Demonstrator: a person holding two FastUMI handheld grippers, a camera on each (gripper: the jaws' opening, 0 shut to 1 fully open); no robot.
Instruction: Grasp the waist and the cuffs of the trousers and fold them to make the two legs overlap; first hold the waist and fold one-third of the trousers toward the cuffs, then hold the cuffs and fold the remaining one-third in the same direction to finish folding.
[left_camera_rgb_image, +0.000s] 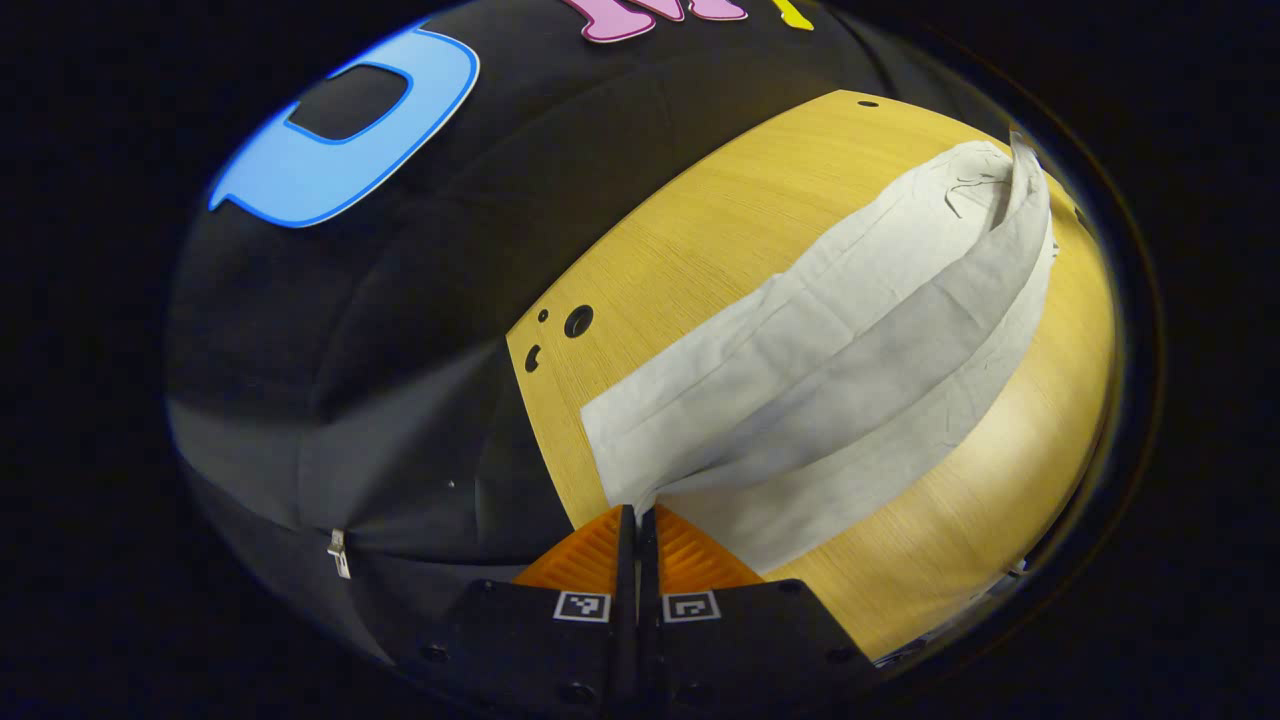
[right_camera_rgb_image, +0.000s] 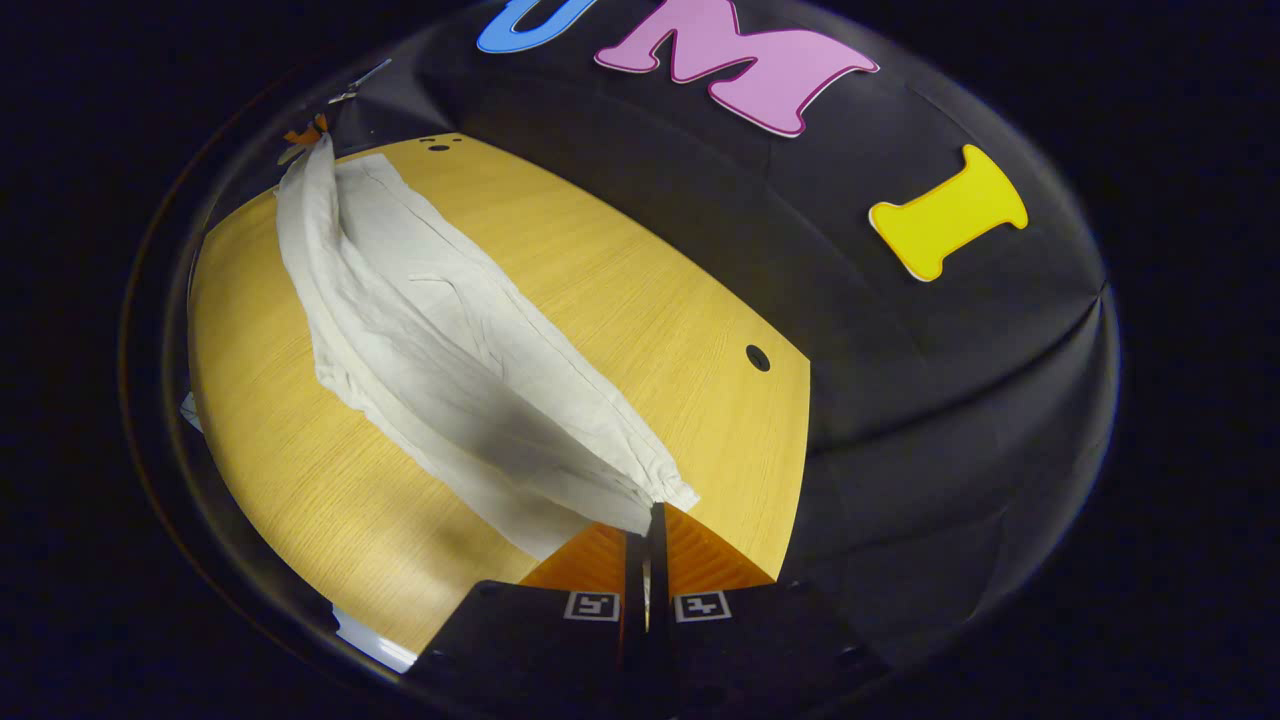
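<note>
Pale trousers (left_camera_rgb_image: 840, 340) between 2 clamped grippers (left_camera_rgb_image: 636, 512)

Trousers (left_camera_rgb_image: 850, 340): thin woven cloth, matt, lightly creased, with stitched seams visible. Table (left_camera_rgb_image: 700, 230): wood-grain top, smooth, low satin sheen with a soft glare patch, drilled round holes. Booth wall (left_camera_rgb_image: 400, 330): matt cloth, folded and slack. A small metal zip pull (left_camera_rgb_image: 339, 553) glints on it.

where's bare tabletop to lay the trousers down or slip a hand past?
Bare table between the trousers and the booth wall, and a strip on their near side. Crowded at both ends, where the left gripper and right gripper pinch the cloth.
</note>
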